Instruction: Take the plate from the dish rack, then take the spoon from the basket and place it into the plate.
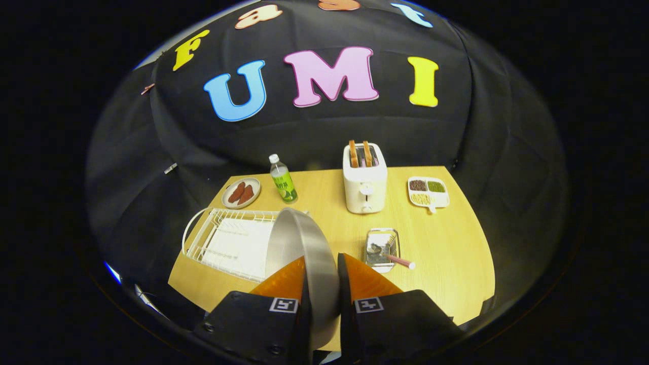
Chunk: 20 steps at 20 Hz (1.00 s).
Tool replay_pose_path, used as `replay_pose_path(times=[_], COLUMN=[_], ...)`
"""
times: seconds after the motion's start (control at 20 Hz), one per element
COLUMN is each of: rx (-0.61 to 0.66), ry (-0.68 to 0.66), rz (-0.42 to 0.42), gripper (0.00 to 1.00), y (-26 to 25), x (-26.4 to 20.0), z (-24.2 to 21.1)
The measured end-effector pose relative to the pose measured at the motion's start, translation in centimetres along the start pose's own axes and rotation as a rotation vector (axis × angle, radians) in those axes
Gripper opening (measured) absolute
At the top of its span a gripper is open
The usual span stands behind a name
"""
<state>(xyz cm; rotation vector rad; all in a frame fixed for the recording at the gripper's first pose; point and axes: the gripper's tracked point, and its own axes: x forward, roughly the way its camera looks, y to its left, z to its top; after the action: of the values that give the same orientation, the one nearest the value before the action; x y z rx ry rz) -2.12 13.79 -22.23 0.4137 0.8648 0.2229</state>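
The gripper (322,276) was seen closed on the plate (304,243), its two orange fingers (286,279) pressed against either face of the metal rim, so that the jaws stood only a plate's thickness apart. The plate was held on edge, lifted clear of the table (456,253), with its hollow face turned towards the dish rack (223,238); its lower part was cut off behind the gripper's black body. The near right corner of the white wire dish rack was hidden by the plate. Just ahead of the right finger, a small metal basket (383,246) was seen on the table, and the spoon (390,256) was laid in it, its pink handle pointed out over the near right rim and its bowl turned towards the far left; the bowl was hard to make out. Beyond these, a small dish of reddish food (241,193), a green-labelled bottle (283,180), a white toaster (364,178) with two slices upright in it, and a divided tray (428,192) were ranged along the far edge
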Motion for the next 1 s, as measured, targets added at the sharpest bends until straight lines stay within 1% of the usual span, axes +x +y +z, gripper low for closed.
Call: replay_pose_path(times=[0.2,0.35,0.45,0.5,0.6,0.7,0.8,0.9,1.0], rx=[0.070,0.160,0.176,0.178,0.194,0.213,0.278,0.317,0.329], ry=[0.085,0.107,0.118,0.129,0.153,0.179,0.190,0.202,0.218], rz=[0.067,0.127,0.121,0.121,0.153,0.152,0.173,0.174,0.148], gripper=[0.26,0.26,0.25,0.25,0.25,0.26,0.26,0.25,0.27], y=[-2.7,-4.3,-5.7,-6.2,-6.2,-7.0,-7.1,-7.8,-8.7], x=[1.6,3.6,5.0,5.5,6.5,7.4,8.3,8.9,9.4], z=[-7.4,-10.9,-13.0,-13.8,-15.4,-16.7,-17.1,-17.5,-18.0])
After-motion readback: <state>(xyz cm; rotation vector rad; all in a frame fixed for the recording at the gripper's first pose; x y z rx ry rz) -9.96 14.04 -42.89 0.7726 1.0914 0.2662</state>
